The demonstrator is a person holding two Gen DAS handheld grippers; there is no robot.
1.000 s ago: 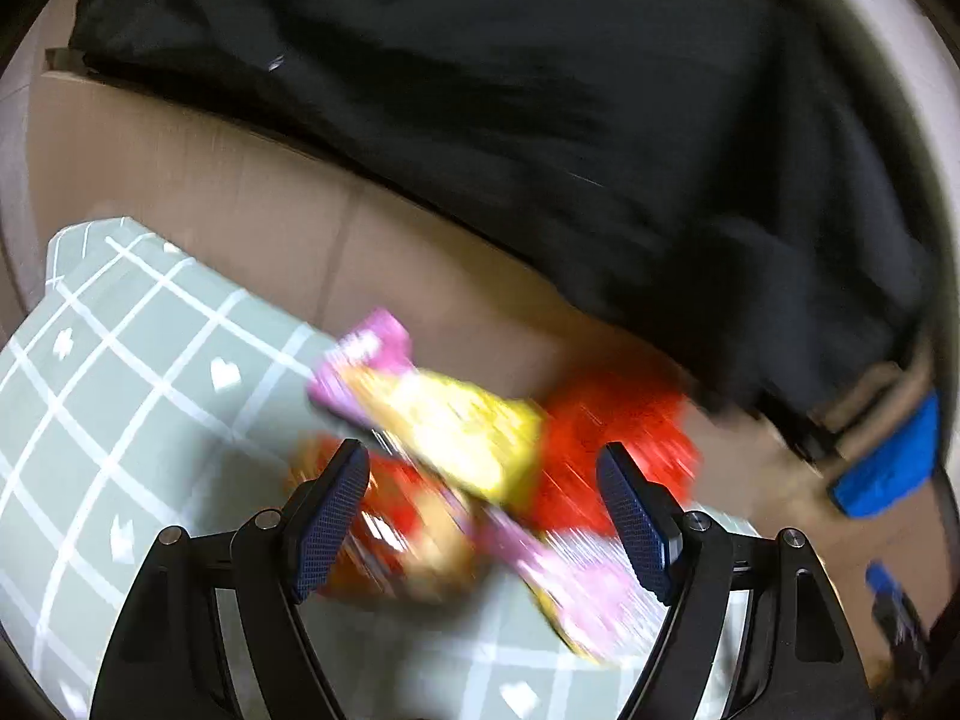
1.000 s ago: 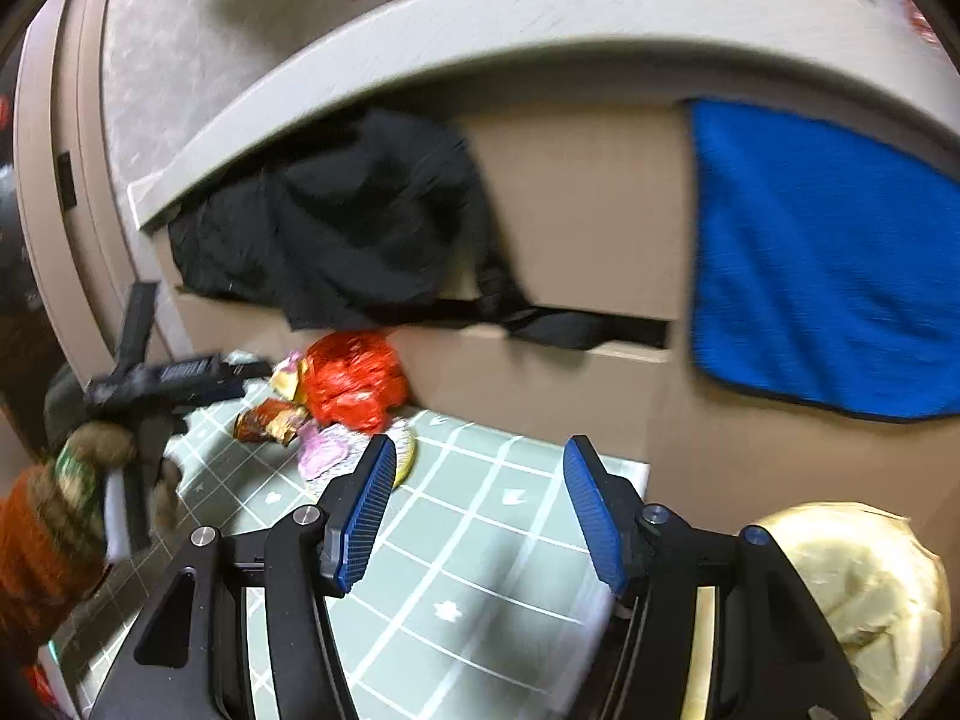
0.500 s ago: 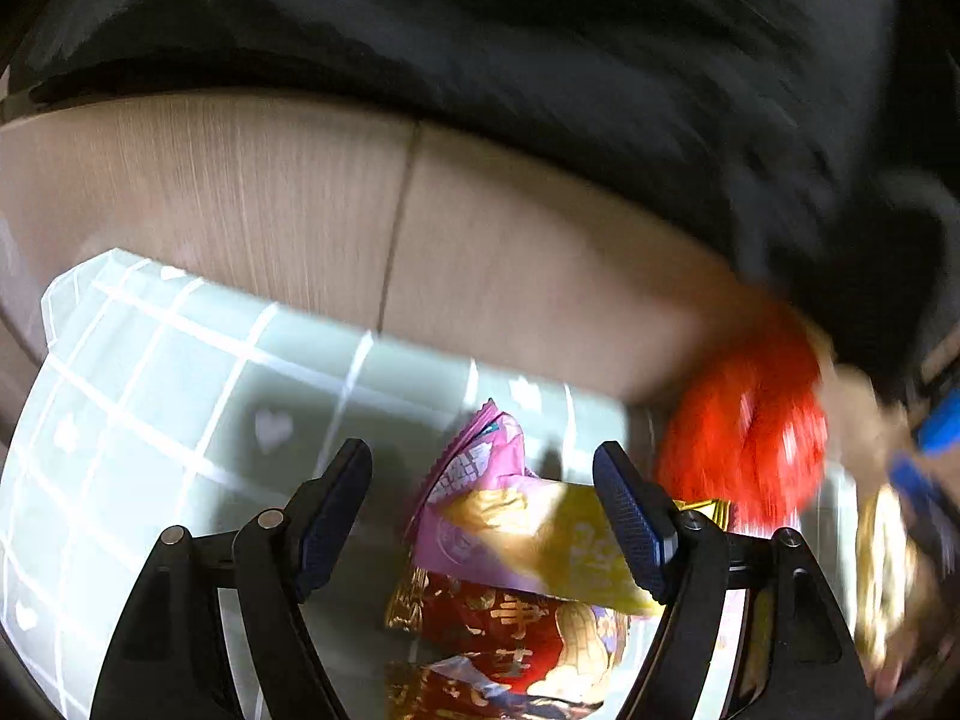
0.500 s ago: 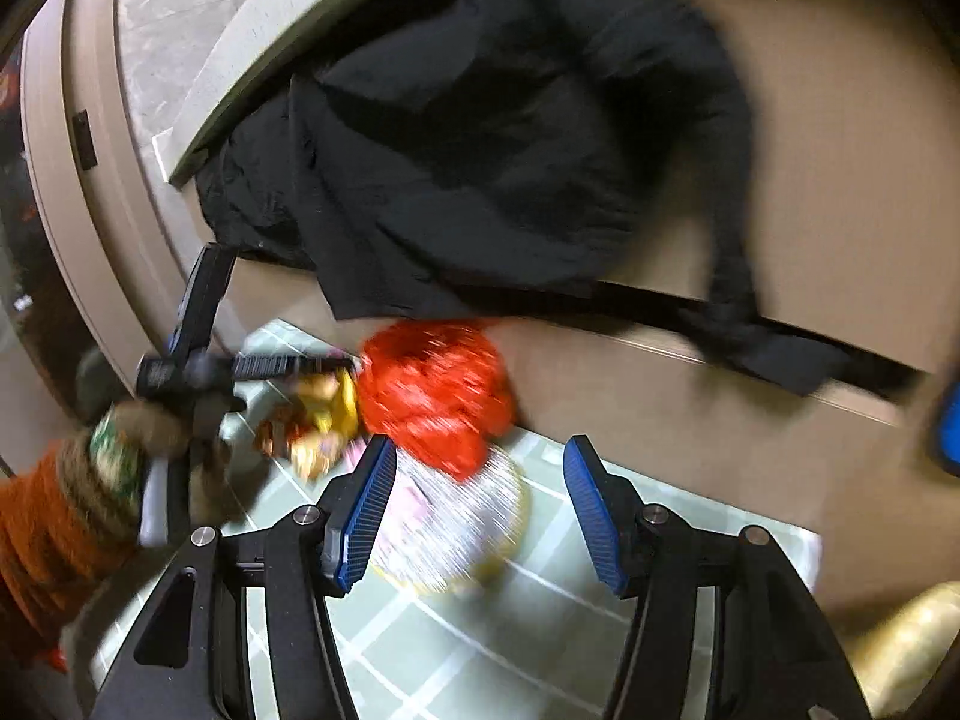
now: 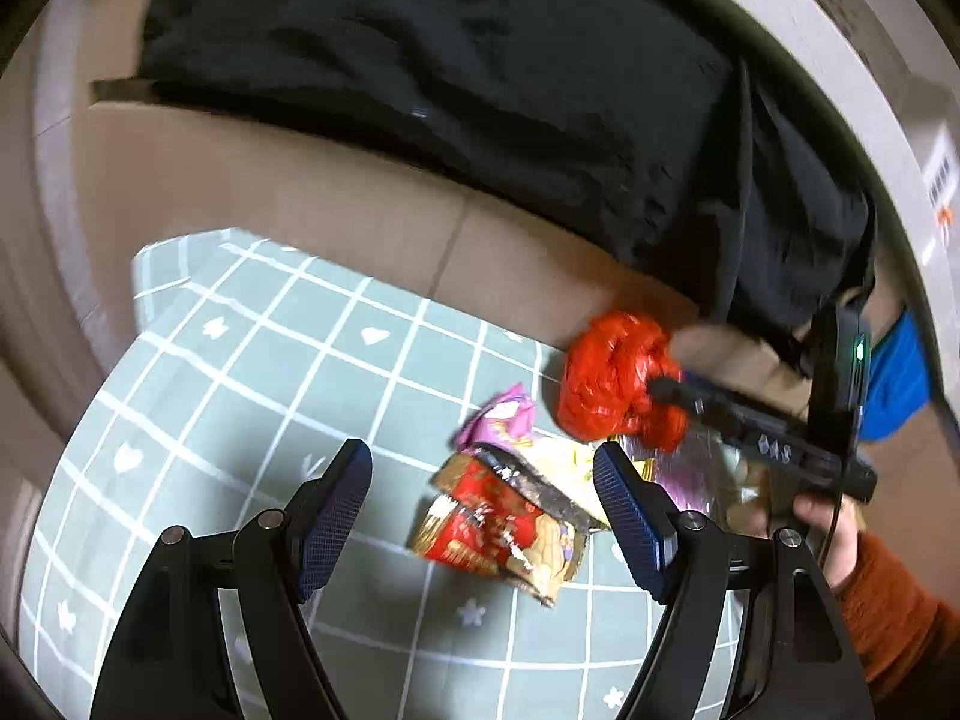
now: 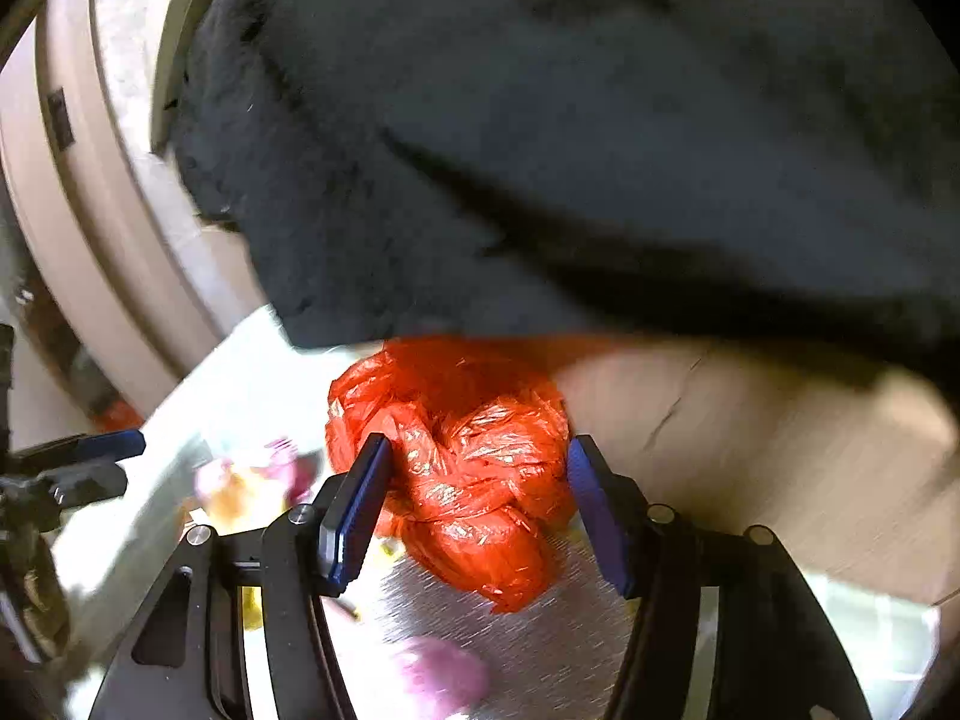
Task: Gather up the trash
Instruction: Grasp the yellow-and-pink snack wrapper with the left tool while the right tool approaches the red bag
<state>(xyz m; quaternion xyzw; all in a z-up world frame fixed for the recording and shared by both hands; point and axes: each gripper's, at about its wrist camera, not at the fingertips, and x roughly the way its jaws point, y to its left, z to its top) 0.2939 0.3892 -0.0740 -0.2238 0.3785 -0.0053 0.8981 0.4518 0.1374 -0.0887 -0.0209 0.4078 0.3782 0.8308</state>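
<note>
home, checked mat (image 5: 252, 372), draped clothes (image 5: 456, 60)

Black cloth (image 5: 480, 72) overhanging; mat (image 5: 240, 372) open

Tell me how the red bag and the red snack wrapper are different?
The red bag is crumpled into a round ball, while the snack wrapper lies flat. The bag is plain red all over; the wrapper has printed pictures and gold parts. The bag sits between the right gripper's opening fingers, not yet squeezed; the wrapper lies in front of the open left gripper, with nothing gripping it. Both are red, shiny trash on the green checked mat.
</note>
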